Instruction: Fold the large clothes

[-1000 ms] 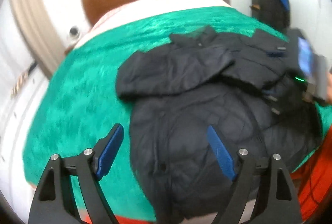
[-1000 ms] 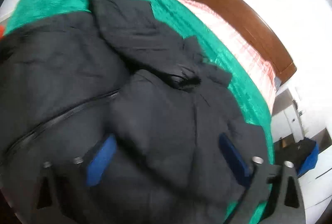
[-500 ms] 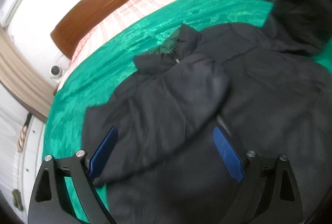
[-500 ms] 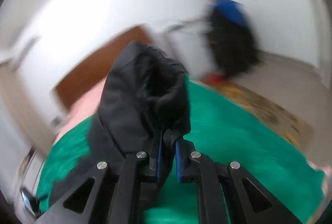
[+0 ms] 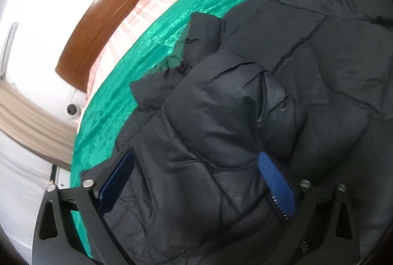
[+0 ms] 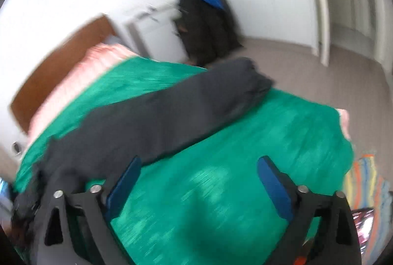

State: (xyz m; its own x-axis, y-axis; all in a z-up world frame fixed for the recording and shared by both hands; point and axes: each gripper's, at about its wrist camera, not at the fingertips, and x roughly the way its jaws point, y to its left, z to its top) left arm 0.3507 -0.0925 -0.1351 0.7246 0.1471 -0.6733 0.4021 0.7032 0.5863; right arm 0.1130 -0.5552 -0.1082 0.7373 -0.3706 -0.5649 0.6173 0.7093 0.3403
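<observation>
In the left wrist view, a tan curtain (image 5: pixel 32 122) hangs at the far left, and next to it a brown headboard (image 5: pixel 103 19) stands at the top of the bed. A pink striped sheet (image 5: pixel 137 16) lies by the headboard, and a green blanket (image 5: pixel 152 48) covers the rest of the bed. A big black puffy jacket (image 5: pixel 282 73) lies on the green blanket and fills most of the right side. One sleeve (image 5: pixel 208 122) is folded over the body of the jacket. The left gripper (image 5: pixel 196 181) is low over that sleeve. Its jaws have just been closing a little, but they are wide apart, with the sleeve between the blue pads (image 5: pixel 276 181), and they do not pinch it. In the right wrist view, the picture is blurry. The headboard (image 6: pixel 54 68) is at the left, then the pink sheet (image 6: pixel 81 83), then the green blanket (image 6: pixel 245 166). The other sleeve (image 6: pixel 176 112) of the jacket lies stretched out across the blanket toward the far edge of the bed. The right gripper (image 6: pixel 199 181) is over bare green blanket, just beside the sleeve. Its jaws have just been opening and now stand wide, with nothing in them. Behind the bed, dark clothes with a blue piece on top (image 6: pixel 206 21) hang by a white cabinet (image 6: pixel 157 36). At the far right, a striped rug (image 6: pixel 368 181) lies on the floor.
</observation>
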